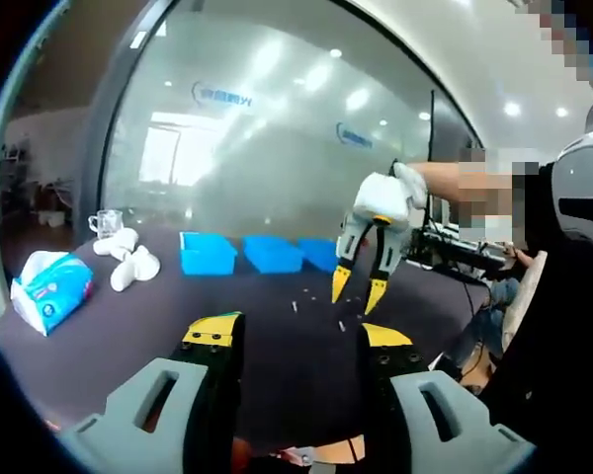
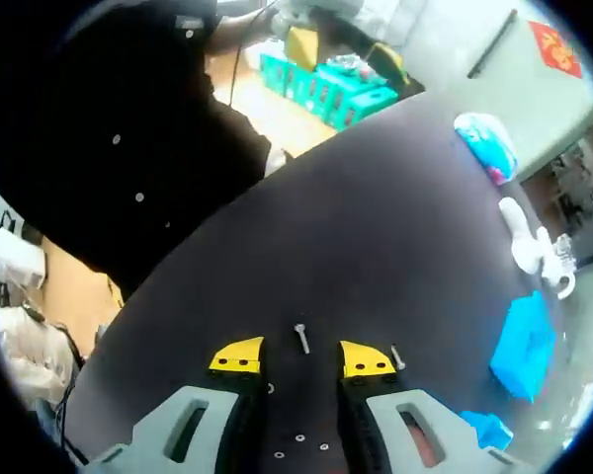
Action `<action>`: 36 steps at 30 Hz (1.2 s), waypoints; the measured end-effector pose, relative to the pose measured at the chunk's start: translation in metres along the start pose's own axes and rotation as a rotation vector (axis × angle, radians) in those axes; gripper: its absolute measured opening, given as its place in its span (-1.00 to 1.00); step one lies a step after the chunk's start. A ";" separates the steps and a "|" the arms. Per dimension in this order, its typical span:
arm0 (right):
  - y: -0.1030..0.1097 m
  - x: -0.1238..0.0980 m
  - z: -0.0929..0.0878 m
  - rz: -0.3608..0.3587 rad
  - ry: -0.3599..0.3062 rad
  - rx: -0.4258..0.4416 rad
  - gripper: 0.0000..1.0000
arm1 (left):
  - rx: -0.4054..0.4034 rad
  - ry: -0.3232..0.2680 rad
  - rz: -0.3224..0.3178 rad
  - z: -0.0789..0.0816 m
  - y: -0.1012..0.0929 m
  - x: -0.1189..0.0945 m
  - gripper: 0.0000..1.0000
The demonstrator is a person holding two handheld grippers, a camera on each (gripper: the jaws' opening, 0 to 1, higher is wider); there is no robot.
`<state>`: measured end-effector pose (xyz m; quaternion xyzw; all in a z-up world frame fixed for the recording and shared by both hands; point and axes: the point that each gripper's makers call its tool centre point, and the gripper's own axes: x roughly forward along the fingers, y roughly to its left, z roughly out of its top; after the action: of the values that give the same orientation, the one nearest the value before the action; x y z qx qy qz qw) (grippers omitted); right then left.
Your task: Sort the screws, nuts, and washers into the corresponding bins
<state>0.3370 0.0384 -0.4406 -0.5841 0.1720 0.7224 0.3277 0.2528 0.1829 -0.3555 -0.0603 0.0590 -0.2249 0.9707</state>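
Above the dark desk, the right gripper hangs tip-down from a white-gloved hand, jaws parted over small silver screws. In the right gripper view a screw lies between them. The left gripper hovers level, jaws released, facing three blue plastic bins.

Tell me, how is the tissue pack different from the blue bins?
The soft blue-and-white tissue pack lies alone with white tissue poking out; the rigid blue plastic bins stand in a row, open-topped. The pack is patterned, the bins plain. Both sit on the dark table.
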 end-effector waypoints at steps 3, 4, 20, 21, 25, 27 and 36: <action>0.001 0.009 -0.002 0.024 0.024 -0.028 -0.53 | -0.005 0.000 0.006 -0.001 0.002 0.001 -0.13; 0.001 0.011 -0.003 0.032 0.031 -0.036 -0.53 | -0.007 0.001 0.008 -0.002 0.002 0.001 -0.13; -0.002 0.024 -0.012 0.082 0.065 -0.058 -0.67 | -0.019 0.013 0.021 -0.008 0.007 0.003 -0.13; -0.002 0.025 -0.011 0.087 0.064 -0.058 -0.68 | -0.019 0.014 0.022 -0.008 0.007 0.003 -0.13; -0.002 0.026 -0.010 0.088 0.064 -0.055 -0.72 | -0.019 0.019 0.021 -0.010 0.007 0.002 -0.13; -0.004 0.027 -0.010 0.082 0.065 -0.042 -0.74 | -0.020 0.021 0.019 -0.010 0.006 0.002 -0.13; -0.005 0.030 -0.007 0.081 0.060 -0.032 -0.89 | -0.019 0.021 0.012 -0.011 0.004 0.003 -0.13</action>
<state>0.3422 0.0460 -0.4702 -0.6033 0.1937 0.7198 0.2835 0.2555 0.1839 -0.3671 -0.0667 0.0715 -0.2192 0.9708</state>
